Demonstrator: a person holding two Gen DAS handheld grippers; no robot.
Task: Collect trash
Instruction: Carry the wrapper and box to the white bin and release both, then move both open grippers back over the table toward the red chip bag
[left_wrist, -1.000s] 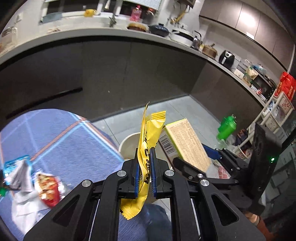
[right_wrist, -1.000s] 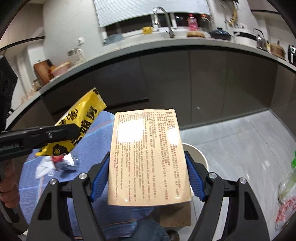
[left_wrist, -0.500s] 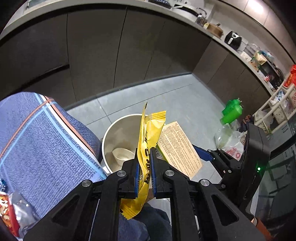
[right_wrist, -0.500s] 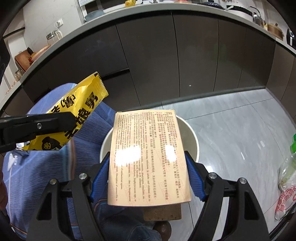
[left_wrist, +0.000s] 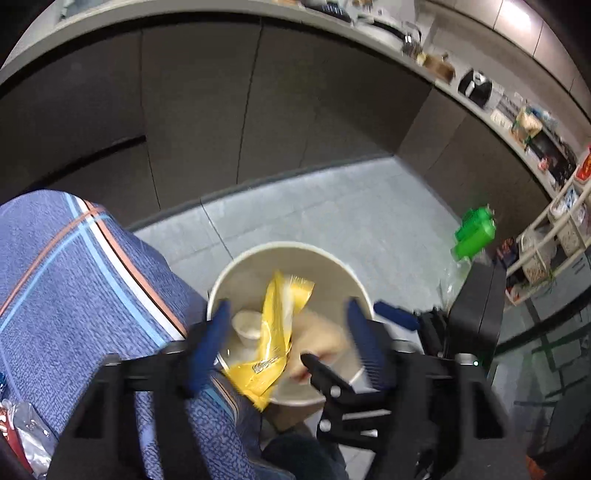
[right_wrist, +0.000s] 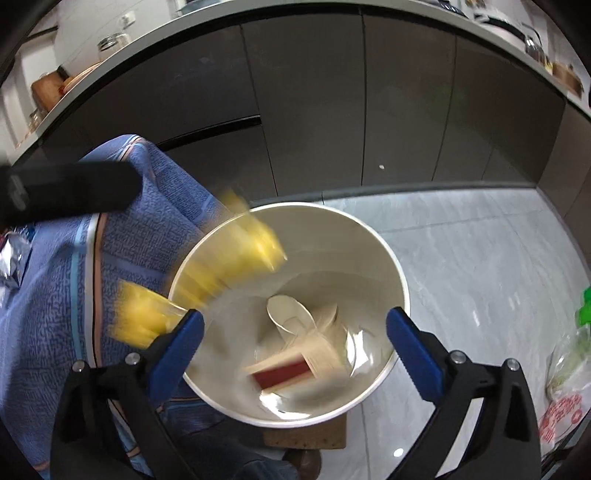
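Over the white bin (right_wrist: 384, 243), both grippers are releasing: left gripper (left_wrist: 286, 341) jaws opening, yellow wrapper (left_wrist: 275, 325) loose between them, long axis roughly 12-to-6, falling. Right gripper (right_wrist: 295, 336) jaws opening wide, nothing pinched; tan box (right_wrist: 295, 360) is already inside the bin, long axis about 2-to-8. Hold both centred above the rim until the wrapper clears the 9 o'clock edge.

Both grippers have moved down over the bin (right_wrist: 397, 266), which now fills the frame centre. The left gripper (left_wrist: 288, 339) jaws are opening; the yellow wrapper (left_wrist: 275, 336), previously clamped, is blurred between them, untouched by the pads. The right gripper (right_wrist: 295, 343) jaws are opening; the box (right_wrist: 295, 363), previously held, now lies blurred inside the bin.
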